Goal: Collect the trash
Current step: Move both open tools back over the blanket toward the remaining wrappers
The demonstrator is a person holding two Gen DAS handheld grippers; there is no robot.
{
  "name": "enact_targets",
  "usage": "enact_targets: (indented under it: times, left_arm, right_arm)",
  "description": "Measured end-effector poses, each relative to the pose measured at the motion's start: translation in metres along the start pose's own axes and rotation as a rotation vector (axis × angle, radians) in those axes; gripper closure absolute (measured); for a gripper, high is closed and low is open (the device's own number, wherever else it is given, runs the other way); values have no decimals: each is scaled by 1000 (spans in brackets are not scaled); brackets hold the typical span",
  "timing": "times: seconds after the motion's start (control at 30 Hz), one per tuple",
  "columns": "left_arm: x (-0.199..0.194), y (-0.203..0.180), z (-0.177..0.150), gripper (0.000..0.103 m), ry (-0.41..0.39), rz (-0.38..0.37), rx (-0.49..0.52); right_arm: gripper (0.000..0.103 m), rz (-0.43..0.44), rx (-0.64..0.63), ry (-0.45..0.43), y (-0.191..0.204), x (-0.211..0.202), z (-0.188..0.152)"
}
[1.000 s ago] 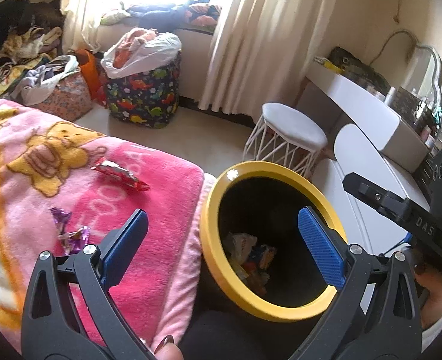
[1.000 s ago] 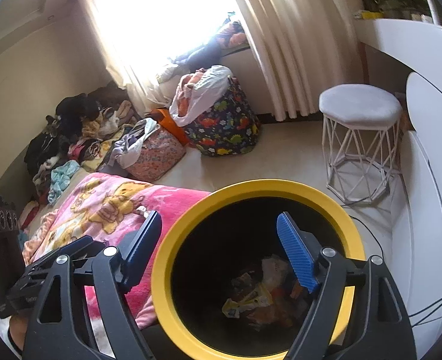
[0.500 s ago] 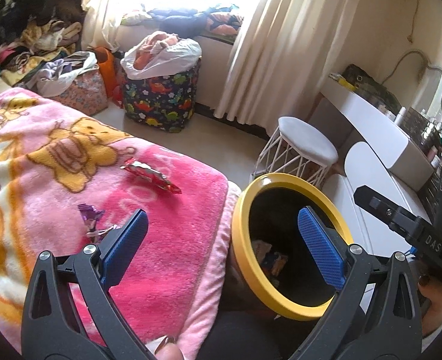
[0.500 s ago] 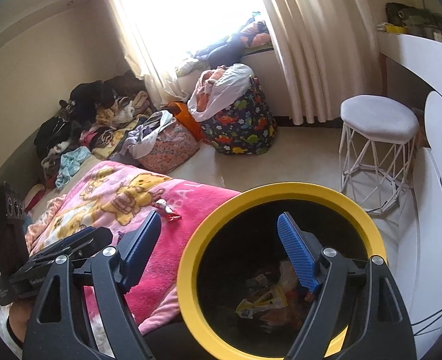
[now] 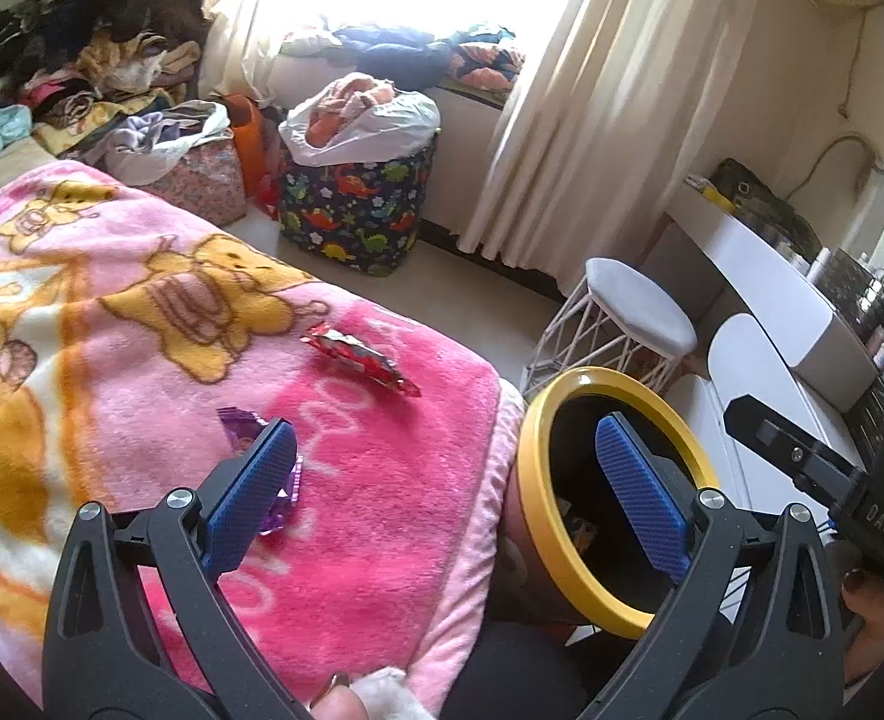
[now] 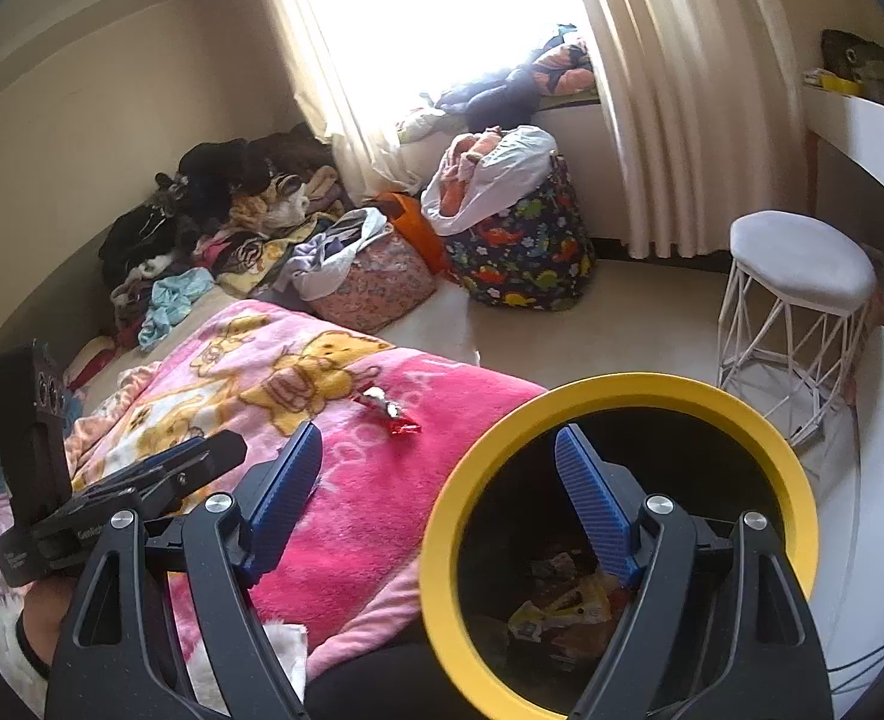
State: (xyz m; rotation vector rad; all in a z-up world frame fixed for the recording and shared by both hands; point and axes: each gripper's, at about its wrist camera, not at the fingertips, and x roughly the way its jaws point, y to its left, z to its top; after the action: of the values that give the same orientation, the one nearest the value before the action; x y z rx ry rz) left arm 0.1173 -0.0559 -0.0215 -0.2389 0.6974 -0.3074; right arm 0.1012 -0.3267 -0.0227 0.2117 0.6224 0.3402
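Left wrist view: left gripper held above the blanket, fingers spread wide, nothing between them.
Left finger pad: over the purple wrapper, partly covering it; contact cannot be told.
Purple wrapper: lies on the pink part of the blanket, near the bed's near edge.
Red wrapper: flat on the blanket, farther off than the purple one, well apart from both grippers.
Bin: black with a yellow rim, just beside the blanket's edge, on the right.
Right wrist view: right gripper spread wide, holding nothing; its right finger sits over the bin's mouth, its left over the blanket.
Bin contents: crumpled wrappers at the bottom.
Red wrapper in this view: on the blanket, left of the bin's rim, apart from it.
Left gripper in this view: low at left, above the blanket.
Stool: white, on the floor beyond the bin.
Hamper: dinosaur print, by the curtain, stuffed with clothes.
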Motion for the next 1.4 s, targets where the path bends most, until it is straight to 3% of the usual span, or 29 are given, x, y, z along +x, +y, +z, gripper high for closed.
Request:
enact_targets:
  times: [0.7,1.4]
  left_arm:
    - [-24,56,4,11,-39,95,-74]
    - [-6,84,-1,11,-2,138,-119]
  right_arm:
    - [25,83,-95,69,47,34,1]
    - [25,101,-146,124,60,79,8]
